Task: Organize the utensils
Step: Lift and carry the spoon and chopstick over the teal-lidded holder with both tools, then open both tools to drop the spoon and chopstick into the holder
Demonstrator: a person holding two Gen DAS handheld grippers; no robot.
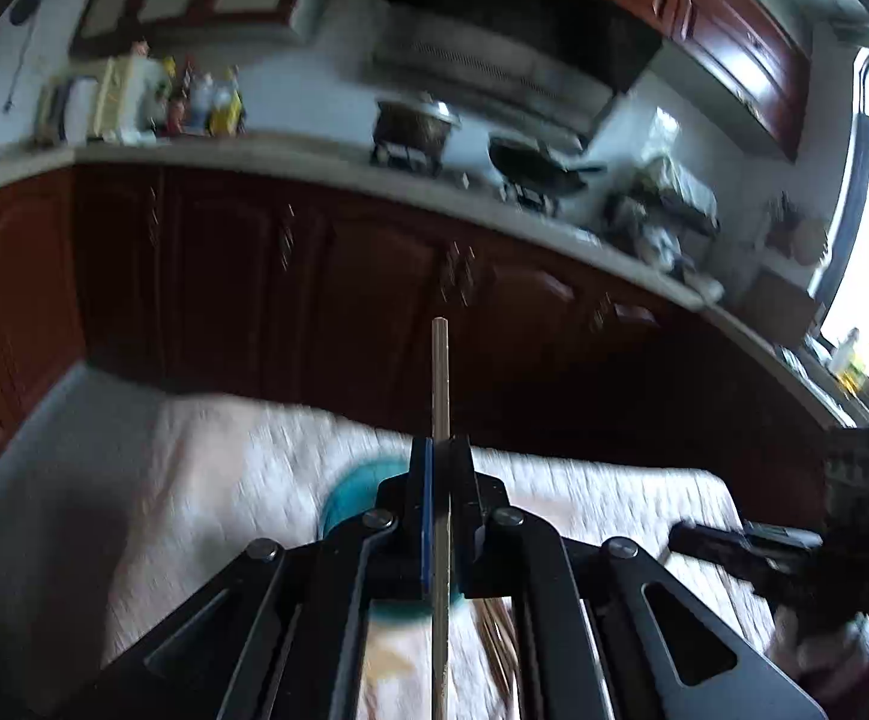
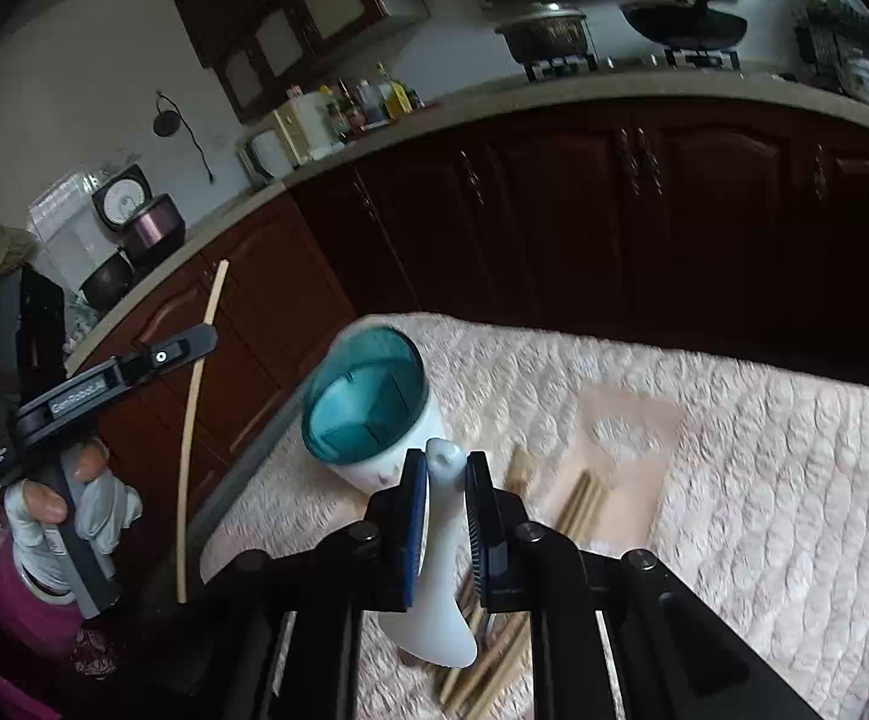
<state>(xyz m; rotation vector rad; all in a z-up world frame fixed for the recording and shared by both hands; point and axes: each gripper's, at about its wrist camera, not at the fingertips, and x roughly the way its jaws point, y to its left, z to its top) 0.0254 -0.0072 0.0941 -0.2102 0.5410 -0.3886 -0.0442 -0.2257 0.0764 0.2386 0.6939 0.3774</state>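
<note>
My left gripper (image 1: 439, 450) is shut on a pale wooden chopstick (image 1: 440, 378) that sticks out past the fingertips, lifted above the table. In the right wrist view that same chopstick (image 2: 194, 402) shows at the left, held by the left gripper (image 2: 206, 333) in a gloved hand (image 2: 68, 516). My right gripper (image 2: 445, 468) is shut on the handle of a white ceramic spoon (image 2: 440, 600), bowl end toward the camera. A white utensil holder with a teal rim (image 2: 368, 402) stands on the quilted cloth just beyond it. Several chopsticks (image 2: 581, 507) lie on the cloth.
The table wears a pink-white quilted cloth (image 2: 764, 480). Dark red cabinets (image 2: 554, 210) and a worktop with pots (image 2: 545, 30), bottles and appliances run behind. In the left wrist view the right gripper (image 1: 734, 546) shows at the right edge, and the teal holder (image 1: 362, 486) peeks out behind my fingers.
</note>
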